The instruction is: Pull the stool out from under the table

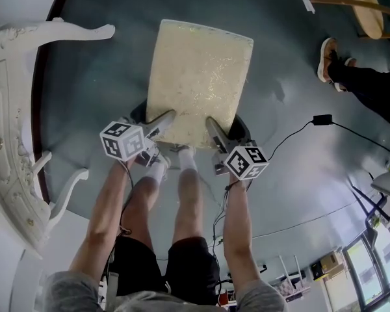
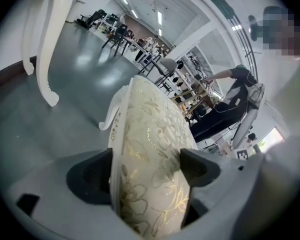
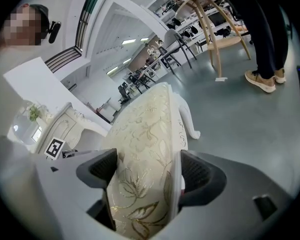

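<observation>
The stool (image 1: pixel 198 77) mostly hid its legs; the left tongs (image 1: pixel 166 120) and right tongs (image 1: pixel 214 130) each clamped, seemingly, its near edge.

right gripper (image 3: pixel 146 176): jaws are pressed on the stool (image 3: pixel 150 119) at its cushioned edge | white leg (image 3: pixel 190 120) is seen over grey floor (image 3: pixel 240 129) | a person's shoes (image 3: pixel 263 79) are seen beyond
</observation>
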Tool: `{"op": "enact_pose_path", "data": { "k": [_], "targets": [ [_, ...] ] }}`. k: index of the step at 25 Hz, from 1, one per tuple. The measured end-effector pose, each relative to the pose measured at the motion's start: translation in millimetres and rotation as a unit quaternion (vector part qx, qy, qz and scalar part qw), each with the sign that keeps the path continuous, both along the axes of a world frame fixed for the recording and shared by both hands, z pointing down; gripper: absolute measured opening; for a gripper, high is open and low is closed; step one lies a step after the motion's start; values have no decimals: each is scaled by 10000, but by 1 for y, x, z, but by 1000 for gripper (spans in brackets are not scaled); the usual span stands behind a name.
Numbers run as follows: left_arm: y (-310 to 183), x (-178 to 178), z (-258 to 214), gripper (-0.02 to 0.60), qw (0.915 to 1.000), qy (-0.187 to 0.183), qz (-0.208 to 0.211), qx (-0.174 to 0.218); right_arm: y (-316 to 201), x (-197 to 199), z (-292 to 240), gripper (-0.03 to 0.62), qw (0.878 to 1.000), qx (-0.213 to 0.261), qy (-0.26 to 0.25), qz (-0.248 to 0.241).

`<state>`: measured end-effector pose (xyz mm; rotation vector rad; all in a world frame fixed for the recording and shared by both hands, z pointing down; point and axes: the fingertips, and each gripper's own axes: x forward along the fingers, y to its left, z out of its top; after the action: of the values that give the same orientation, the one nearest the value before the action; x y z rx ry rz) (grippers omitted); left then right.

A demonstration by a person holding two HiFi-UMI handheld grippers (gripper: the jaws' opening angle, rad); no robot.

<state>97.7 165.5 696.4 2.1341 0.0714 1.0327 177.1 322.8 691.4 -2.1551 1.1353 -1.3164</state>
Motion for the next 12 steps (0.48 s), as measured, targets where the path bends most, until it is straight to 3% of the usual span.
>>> {"op": "enact_pose_path", "data": {
  "k": [7,12],
  "targets": [
    [1,-4,6,410,10000,32,59,37,0,-3,4,403,10000,37,20,-3],
    [2,-4,7,411,9998,-174,115,-10,1,-4,5,403,9996,-144,-174,-167]
  ]
}}
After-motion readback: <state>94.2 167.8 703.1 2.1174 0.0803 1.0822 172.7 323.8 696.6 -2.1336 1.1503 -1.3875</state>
